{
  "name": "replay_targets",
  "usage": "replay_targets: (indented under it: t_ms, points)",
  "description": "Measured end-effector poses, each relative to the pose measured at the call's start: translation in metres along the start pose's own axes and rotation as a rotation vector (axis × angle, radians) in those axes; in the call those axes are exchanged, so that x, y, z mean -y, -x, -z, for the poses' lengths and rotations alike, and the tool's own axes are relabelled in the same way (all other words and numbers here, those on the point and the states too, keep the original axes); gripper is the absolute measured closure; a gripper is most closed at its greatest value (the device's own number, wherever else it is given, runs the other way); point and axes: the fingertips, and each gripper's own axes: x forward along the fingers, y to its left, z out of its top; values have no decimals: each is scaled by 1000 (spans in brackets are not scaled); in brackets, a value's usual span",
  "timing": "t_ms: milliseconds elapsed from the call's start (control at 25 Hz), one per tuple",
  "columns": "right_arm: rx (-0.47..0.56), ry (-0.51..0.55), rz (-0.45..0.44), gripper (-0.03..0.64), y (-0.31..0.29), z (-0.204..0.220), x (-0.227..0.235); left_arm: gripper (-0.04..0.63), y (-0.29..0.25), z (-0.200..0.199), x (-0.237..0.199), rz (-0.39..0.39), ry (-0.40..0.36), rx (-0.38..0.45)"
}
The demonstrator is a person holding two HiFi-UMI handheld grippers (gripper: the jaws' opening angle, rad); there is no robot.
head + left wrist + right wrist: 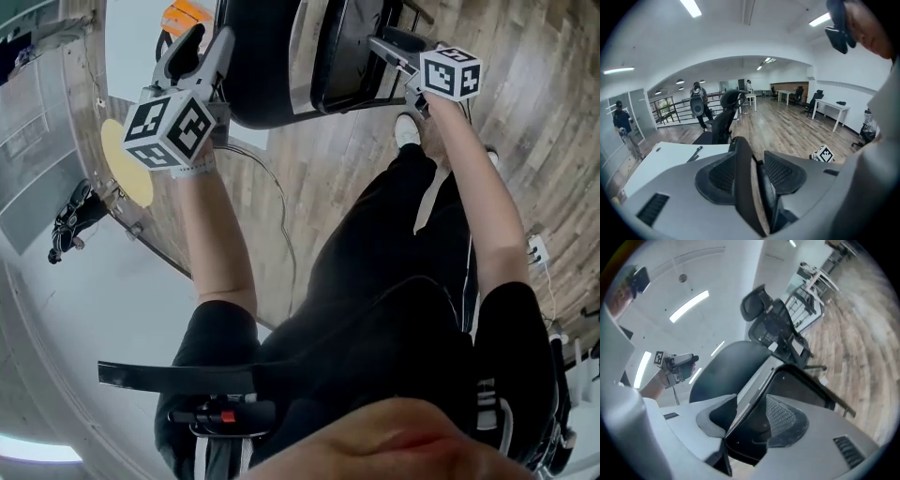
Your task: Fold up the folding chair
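A pale wood floor (309, 187) ran under me, with a white table (661, 157) at 9 o'clock; both forearms reached toward 12 o'clock, the left gripper (206, 45) at 11, the right gripper (389, 47) at 1; each one's jaws stood spread, an edge of the folding chair (272, 75) between the pads, not clamped; bare floor lay open at 3 o'clock; the chair, at 12, showed a glossy black rounded panel beside a grey-rimmed one.

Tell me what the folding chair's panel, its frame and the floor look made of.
Panel: probably moulded plastic, black, smooth, soft sheen. Frame: likely metal tube, silver-grey, glossy. Floor: wood-look planks, grain and seams visible; real wood or laminate unclear.
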Motion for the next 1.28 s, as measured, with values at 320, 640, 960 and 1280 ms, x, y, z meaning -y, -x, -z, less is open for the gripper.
replay_targets:
  t_ms: [320,640,960,1280]
  points:
    - [61,395,-4,465,153,-39,-124,411,55,-2,197,308,95,224]
    - [42,608,0,578,270,-51,-244,536,126,-18,324,410,-37,344]
    - [111,733,-50,606,314,-69,-340,591,177,-40,363,457,35,435]
    - [125,814,-82,607,326,-80,-374,591,191,-60,360,447,46,505]
